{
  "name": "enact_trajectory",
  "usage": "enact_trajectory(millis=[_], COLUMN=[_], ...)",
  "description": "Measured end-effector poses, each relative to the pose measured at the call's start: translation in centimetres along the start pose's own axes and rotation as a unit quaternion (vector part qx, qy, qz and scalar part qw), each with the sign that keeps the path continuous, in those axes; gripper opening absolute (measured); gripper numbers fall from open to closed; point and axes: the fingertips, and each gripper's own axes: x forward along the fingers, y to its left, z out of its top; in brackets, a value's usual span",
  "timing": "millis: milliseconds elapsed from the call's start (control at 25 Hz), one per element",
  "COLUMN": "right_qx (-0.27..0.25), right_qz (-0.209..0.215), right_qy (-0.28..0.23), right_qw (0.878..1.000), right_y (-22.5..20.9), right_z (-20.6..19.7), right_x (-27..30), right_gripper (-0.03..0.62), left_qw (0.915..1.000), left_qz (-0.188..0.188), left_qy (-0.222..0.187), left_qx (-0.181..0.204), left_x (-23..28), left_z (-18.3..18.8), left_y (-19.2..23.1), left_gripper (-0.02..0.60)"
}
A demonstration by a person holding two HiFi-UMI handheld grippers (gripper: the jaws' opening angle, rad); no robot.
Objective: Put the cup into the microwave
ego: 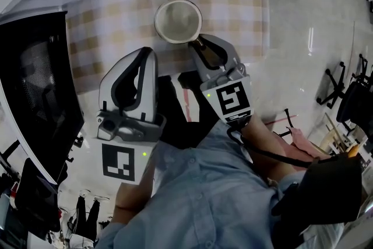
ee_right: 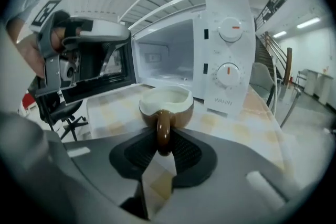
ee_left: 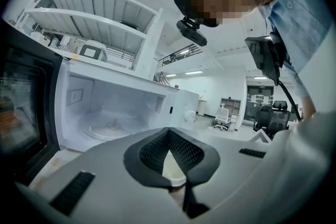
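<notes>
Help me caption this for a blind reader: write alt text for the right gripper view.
The right tool is closed on the handle of a brown cup with a cream inside, and there is a checked cloth beneath it. Just behind the cup, a white microwave stands with its door swung open to the left.

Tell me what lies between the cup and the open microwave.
Only bare checked tablecloth lies between the cup and the microwave; the right gripper view shows it.
</notes>
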Motion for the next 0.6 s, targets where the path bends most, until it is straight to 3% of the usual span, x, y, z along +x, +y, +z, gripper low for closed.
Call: enact_trajectory(millis=[160,360,600], right_qx=[0.043,0.031,0.020], right_qz=[0.009,-0.020,-0.015], right_qy=[-0.003,-0.049,-0.074], right_qw=[0.999,0.998,0.997], right_y=[0.0,-0.1,-0.1], right_z=[0.4,1.4,2.3], right_x=[-0.2,-0.2,-0.5], right_gripper=[0.091,0.049,0.048], left_qw=[1.0000,1.0000,0.9999], left_qz=[0.001,0.002,0.009], left_qy=[0.001,0.002,0.004], left_qx=[-0.004,-0.006,-0.003], left_x=[-0.3,-0.5,-0.7], left_z=[-0.1,-0.1,-0.2], left_y=[0.2,0.5,1.0], left_gripper=[0.005,0.005,0.005])
